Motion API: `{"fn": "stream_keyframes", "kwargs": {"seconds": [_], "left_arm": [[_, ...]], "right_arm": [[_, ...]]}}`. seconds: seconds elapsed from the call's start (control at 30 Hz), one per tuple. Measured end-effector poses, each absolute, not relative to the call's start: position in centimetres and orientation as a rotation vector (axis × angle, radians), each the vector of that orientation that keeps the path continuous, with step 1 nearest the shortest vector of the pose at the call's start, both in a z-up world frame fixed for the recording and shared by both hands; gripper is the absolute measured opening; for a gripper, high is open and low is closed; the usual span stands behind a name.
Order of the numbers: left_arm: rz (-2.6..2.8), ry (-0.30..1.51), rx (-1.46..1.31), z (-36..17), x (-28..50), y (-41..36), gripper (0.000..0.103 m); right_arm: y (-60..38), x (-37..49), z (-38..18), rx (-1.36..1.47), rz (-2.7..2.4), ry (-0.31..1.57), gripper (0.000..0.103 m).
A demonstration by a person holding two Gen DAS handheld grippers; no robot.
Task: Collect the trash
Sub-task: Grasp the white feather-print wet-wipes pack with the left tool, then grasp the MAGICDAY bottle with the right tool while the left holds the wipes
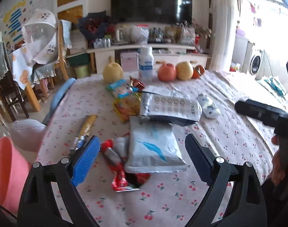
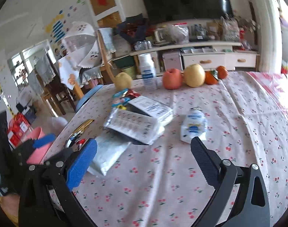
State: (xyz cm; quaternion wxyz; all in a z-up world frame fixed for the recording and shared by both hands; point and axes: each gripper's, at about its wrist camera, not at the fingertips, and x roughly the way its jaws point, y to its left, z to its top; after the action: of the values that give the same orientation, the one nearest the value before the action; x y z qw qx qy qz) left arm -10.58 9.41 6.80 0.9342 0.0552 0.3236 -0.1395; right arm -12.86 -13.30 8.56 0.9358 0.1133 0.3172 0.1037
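Observation:
Trash lies on the cherry-print tablecloth [image 1: 162, 198]. My left gripper [image 1: 142, 151] is open, its jaws on either side of a white packet with a blue feather [image 1: 153, 149]. A red wrapper [image 1: 123, 179] lies partly under that packet. Further off are a silver pouch [image 1: 170, 106], a yellow snack wrapper [image 1: 127, 106], a blue-and-white wrapper [image 1: 120, 88], a gold stick wrapper [image 1: 86, 128] and a crumpled white carton [image 1: 209, 106]. My right gripper [image 2: 144, 158] is open and empty above bare cloth, with the feather packet [image 2: 108, 155] by its left finger and the carton [image 2: 194, 124] just beyond its right finger.
A pink bin [image 1: 5, 172] stands off the table's left edge, also in the right wrist view [image 2: 37, 141]. At the table's far edge stand a white bottle [image 1: 146, 62], an apple [image 1: 167, 71], two pears [image 1: 184, 70] and tangerines [image 1: 198, 71]. Chairs and a TV cabinet lie beyond.

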Motion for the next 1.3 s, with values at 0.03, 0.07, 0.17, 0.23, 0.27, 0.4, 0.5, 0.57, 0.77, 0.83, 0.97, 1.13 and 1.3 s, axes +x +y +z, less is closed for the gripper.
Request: {"fn": "stream_keyframes", "kwargs": {"seconds": [0.03,0.07,0.17,0.23,0.27,0.4,0.5,0.57,0.77,0.83,0.97,1.13,1.3], "left_arm": [[-0.292,0.672,0.116,6.6,-10.4,9.0,0.092],[-0.296,0.680,0.118,6.4,-10.2,8.6,0.092],[-0.298,0.713,0.126,5.8,-9.6,7.7,0.092],[-0.301,0.738,0.135,5.3,-9.0,6.9,0.092],[-0.304,0.747,0.139,5.1,-8.8,6.6,0.092],[-0.301,0.793,0.157,4.1,-7.8,5.6,0.092],[-0.290,0.833,0.178,3.4,-7.0,5.2,0.092],[-0.279,0.858,0.183,2.9,-6.3,5.3,0.092],[-0.268,0.896,0.171,2.3,-4.8,5.3,0.092],[-0.269,0.907,0.173,2.0,-4.5,5.1,0.092],[-0.258,0.923,0.194,1.6,-3.9,4.7,0.092],[-0.248,0.948,0.192,1.2,-3.0,4.5,0.092],[-0.251,0.958,0.183,1.0,-2.4,4.3,0.092]], "right_arm": [[-14.2,-12.7,8.6,0.242,0.200,0.649,0.098],[-14.8,-12.6,8.5,0.249,0.187,0.651,0.098],[-16.4,-12.2,8.5,0.275,0.159,0.653,0.098],[-17.3,-11.9,8.5,0.297,0.154,0.659,0.098],[-17.6,-11.9,8.5,0.301,0.154,0.660,0.098],[-18.5,-11.4,8.6,0.258,0.114,0.658,0.098],[-19.0,-10.7,8.3,0.240,0.097,0.669,0.098],[-19.2,-10.2,8.1,0.241,0.106,0.679,0.098],[-19.8,-7.9,6.6,0.237,0.083,0.736,0.098],[-20.1,-6.8,6.0,0.252,0.080,0.757,0.098],[-20.0,-5.1,4.8,0.274,0.079,0.801,0.098],[-19.7,-3.4,3.6,0.246,0.062,0.842,0.098],[-19.8,-2.2,3.0,0.253,0.059,0.865,0.098]]}}
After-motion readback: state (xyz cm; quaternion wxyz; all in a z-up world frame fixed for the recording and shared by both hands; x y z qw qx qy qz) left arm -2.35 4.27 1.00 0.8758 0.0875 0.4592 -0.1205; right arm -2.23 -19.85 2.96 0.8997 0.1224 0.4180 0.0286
